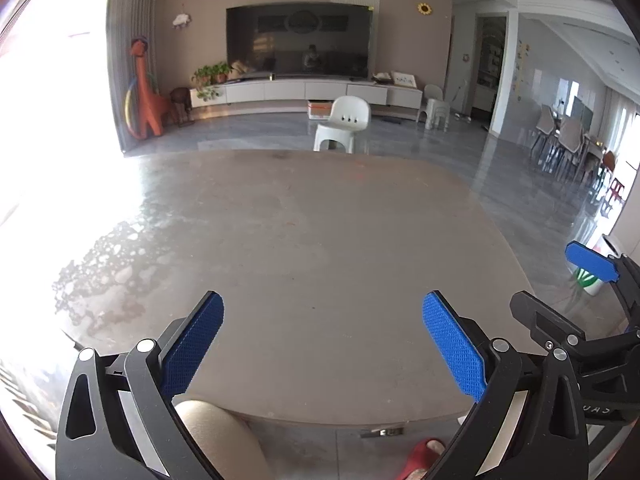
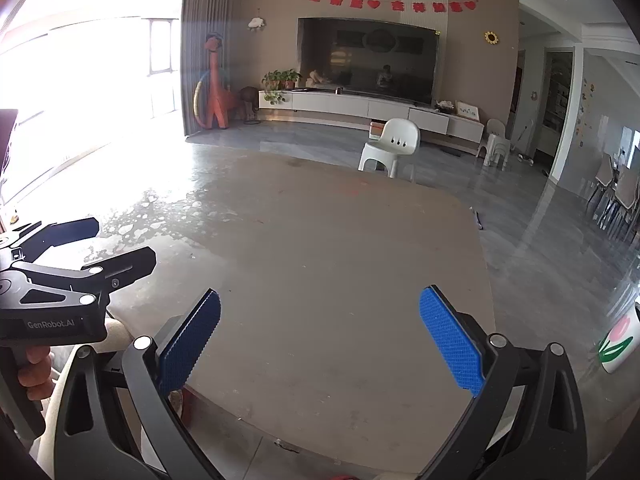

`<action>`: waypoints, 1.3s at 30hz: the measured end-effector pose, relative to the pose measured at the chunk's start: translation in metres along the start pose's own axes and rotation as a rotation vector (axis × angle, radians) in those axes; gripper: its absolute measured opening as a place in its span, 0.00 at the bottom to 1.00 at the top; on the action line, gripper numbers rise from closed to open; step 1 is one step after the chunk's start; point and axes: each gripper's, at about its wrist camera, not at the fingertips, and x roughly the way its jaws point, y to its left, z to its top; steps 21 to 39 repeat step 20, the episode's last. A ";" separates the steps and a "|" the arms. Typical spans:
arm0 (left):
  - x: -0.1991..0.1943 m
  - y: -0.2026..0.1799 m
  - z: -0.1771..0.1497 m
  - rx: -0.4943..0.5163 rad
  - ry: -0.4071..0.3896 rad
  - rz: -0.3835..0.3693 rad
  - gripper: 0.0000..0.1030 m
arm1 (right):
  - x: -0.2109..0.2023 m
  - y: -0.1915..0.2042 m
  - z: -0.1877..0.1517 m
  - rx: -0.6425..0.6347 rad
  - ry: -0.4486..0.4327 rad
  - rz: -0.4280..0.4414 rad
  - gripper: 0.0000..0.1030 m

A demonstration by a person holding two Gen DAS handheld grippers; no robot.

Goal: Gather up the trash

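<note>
Trash: only candidate I see is a small dark scrap [image 2: 476, 218] on the grey floor, just off the far R corner of the table; too small to tell what it is.
Bin: white container w/ pink tulip + green leaf print [image 2: 616, 340], on the floor R of the table, apart from it. In the L wrist view it is partly behind the R gripper's blue pad [image 1: 592, 262].
Table: big grey-brown rounded tabletop [image 1: 320, 220], worn and stained, strong window glare on its L side.
L gripper [image 1: 324, 300]: fingers spread wide, blue textured pads, nothing between them; over the near part of the table.
R gripper [image 2: 322, 294]: fingers also spread wide, holding nothing; over the near R part of the table, just R of the L one.
Writing, rig: "GenRobot.AI" in pale print on the L gripper's black body [image 2: 50, 324]. Letters "CAU" on the R gripper's body in the L wrist view, rest cut off.
Writing, wall: red paper banner w/ hearts [image 2: 376, 2], two rows of characters, too blurred for me to read.
Hand [image 2: 34, 364]: wrapped round the L gripper's handle.
Person: beige-clad knee [image 1: 216, 432] and red slipper [image 1: 424, 456] below the near table edge.
Bkgd: large dark TV screen [image 1: 300, 40] over a low white cabinet, white plastic chair [image 1: 344, 122] beyond the far table edge, orange long-necked animal figure [image 1: 146, 92] by the curtain, sunflower decal [image 1: 425, 9] on the wall.
</note>
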 end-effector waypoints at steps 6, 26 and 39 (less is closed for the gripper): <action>-0.002 0.007 -0.001 -0.022 -0.006 0.000 0.95 | -0.004 0.000 -0.005 -0.005 -0.003 -0.004 0.97; -0.010 0.012 -0.001 0.038 -0.053 0.008 0.95 | -0.003 0.003 -0.010 -0.006 0.006 -0.006 0.96; -0.010 0.012 -0.001 0.038 -0.053 0.008 0.95 | -0.003 0.003 -0.010 -0.006 0.006 -0.006 0.96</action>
